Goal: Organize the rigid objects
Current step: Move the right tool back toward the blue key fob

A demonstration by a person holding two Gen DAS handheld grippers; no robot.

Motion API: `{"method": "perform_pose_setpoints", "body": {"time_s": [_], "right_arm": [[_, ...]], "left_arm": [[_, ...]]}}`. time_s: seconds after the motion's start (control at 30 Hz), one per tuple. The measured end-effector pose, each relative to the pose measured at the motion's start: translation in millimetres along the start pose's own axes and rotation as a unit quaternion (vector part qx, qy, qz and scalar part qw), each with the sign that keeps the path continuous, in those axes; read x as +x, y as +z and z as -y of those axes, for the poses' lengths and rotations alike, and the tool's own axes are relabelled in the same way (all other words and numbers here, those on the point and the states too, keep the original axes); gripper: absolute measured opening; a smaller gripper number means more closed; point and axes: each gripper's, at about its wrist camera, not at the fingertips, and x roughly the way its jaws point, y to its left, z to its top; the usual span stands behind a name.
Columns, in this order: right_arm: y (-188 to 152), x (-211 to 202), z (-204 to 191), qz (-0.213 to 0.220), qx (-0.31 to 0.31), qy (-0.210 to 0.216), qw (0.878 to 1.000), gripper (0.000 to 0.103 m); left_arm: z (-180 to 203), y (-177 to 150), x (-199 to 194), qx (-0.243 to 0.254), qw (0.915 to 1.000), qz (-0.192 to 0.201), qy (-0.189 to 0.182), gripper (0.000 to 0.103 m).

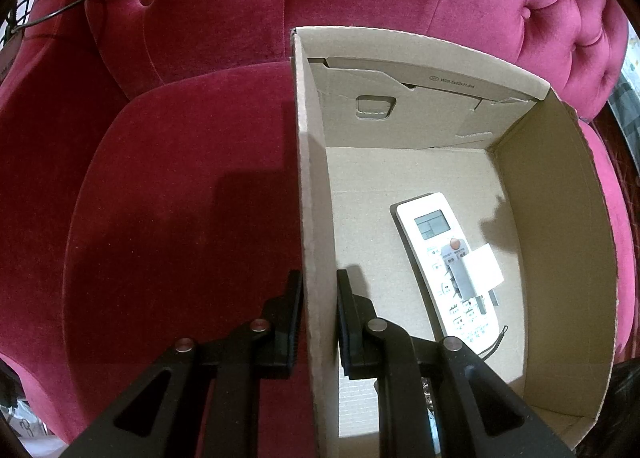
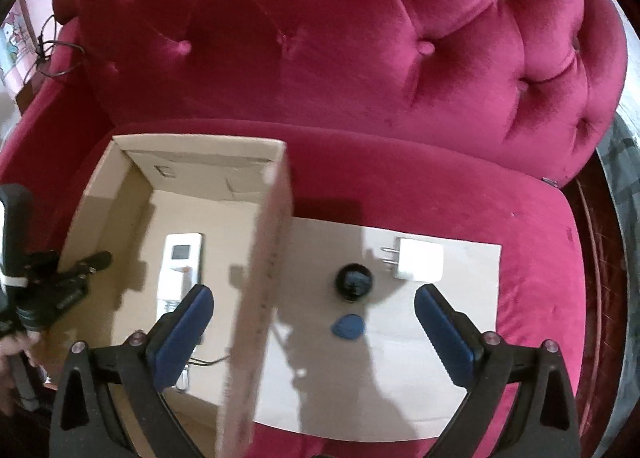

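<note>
Pinching the cardboard box [image 1: 316, 185] wall, the left tool [image 1: 318, 322] steadies it while the right tool [image 2: 314, 322] gapes empty above the light, rigid charger [image 2: 418, 264], best grasped across its flat sides.

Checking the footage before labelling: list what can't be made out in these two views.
- Remote: lower end hidden behind the left gripper, left wrist view; button labels too small.
- Cardboard box: near wall blurred, right wrist view.
- Round black object: too blurred to identify.
- Grey piece on remote: unidentifiable.
</note>
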Motion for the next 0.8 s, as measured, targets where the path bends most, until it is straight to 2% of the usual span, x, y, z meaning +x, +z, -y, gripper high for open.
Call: {"method": "perform_pose_setpoints", "body": {"time_s": [0.2,0.5,0.8], "right_arm": [[-11,16,18,-0.013,0.012,0.002,1.000,0.102],[-34,52,41,-0.031,0.043,-0.019,0.998,0.102],[-51,88,51,-0.051,0.054,-0.018,0.997,0.102]], "left_arm": [[0,0,0,0.000,1.0000,0.000,0.000,0.016],[-1,-1,0,0.001,1.0000,0.001,0.000,0.016],[-1,-1,0,0.003,1.0000,0.001,0.002,0.016]]}}
